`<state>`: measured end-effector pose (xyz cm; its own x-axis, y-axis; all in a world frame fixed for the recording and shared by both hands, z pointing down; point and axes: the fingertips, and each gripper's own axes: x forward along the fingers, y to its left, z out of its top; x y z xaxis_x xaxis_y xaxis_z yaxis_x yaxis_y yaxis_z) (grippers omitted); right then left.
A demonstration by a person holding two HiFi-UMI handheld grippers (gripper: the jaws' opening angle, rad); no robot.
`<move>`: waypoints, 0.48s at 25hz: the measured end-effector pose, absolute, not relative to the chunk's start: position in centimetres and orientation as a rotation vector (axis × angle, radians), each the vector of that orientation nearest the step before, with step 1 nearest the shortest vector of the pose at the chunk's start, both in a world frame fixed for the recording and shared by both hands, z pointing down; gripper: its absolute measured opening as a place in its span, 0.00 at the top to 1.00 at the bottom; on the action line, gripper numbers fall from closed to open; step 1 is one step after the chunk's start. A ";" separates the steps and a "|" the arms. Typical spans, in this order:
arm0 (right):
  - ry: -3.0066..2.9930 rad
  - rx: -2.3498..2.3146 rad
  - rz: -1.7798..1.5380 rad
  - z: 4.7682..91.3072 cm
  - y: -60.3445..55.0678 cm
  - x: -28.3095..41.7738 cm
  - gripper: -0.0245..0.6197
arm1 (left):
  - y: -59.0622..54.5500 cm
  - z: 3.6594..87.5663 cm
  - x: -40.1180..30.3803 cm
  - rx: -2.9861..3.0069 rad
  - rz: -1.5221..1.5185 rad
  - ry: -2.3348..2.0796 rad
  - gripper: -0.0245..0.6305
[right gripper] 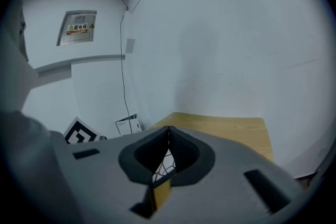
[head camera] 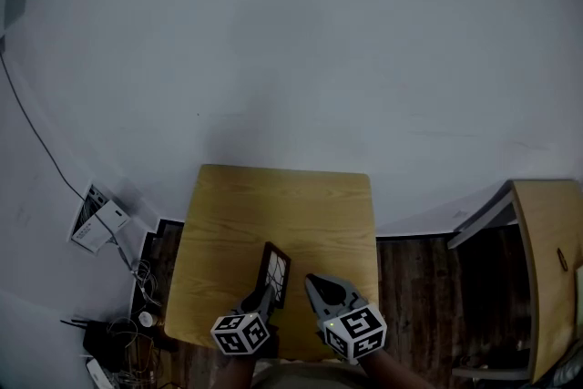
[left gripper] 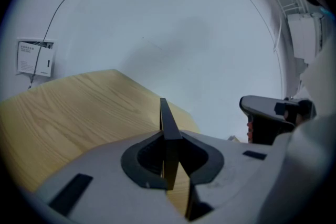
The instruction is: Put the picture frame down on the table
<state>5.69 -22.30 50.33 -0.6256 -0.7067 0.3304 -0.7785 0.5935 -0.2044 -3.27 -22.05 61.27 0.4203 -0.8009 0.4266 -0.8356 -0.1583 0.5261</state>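
1. Table [head camera: 273,205], light wood, stands against a white wall [head camera: 291,59].
2. Left gripper [head camera: 266,294] is clamped on the picture frame [head camera: 275,271].
3. Right gripper [head camera: 312,284], jaws together and empty, sits just beside it.
4. Picture frame stands on edge over the table's near half.

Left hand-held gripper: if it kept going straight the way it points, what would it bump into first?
Most likely the table. The left hand-held gripper points slightly down across it, shut on the frame, so the frame's far edge would probably touch the wood first. Its height is unclear.
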 end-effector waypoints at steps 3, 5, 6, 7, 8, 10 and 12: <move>-2.612 1.210 0.499 50.7 -22.5 5.6 0.96 | -22.2 62.0 -3.4 1.949 0.103 -1.409 0.90; -2.616 1.196 0.504 50.8 -22.6 5.4 0.96 | -22.2 62.5 -3.6 1.941 0.133 -1.425 0.90; -2.617 1.191 0.506 50.9 -22.6 5.4 0.96 | -22.2 62.7 -3.6 1.939 0.152 -1.434 0.90; -2.618 1.187 0.509 51.0 -22.6 5.4 0.96 | -22.2 62.9 -3.7 1.937 0.173 -1.445 0.90; -2.619 1.183 0.511 51.0 -22.6 5.4 0.96 | -22.1 63.1 -3.8 1.936 0.190 -1.455 0.90; -2.620 1.178 0.512 51.1 -22.6 5.4 0.96 | -22.2 63.3 -4.1 1.927 0.200 -1.472 0.90; -2.620 1.177 0.515 51.1 -22.6 5.5 0.96 | -22.3 63.4 -4.3 1.916 0.191 -1.479 0.90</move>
<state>5.54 -22.61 51.10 -0.6535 -0.6763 0.3399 -0.7547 0.6170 -0.2233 -4.35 -22.33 63.41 0.3372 -0.7927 0.5078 -0.8956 -0.1040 0.4325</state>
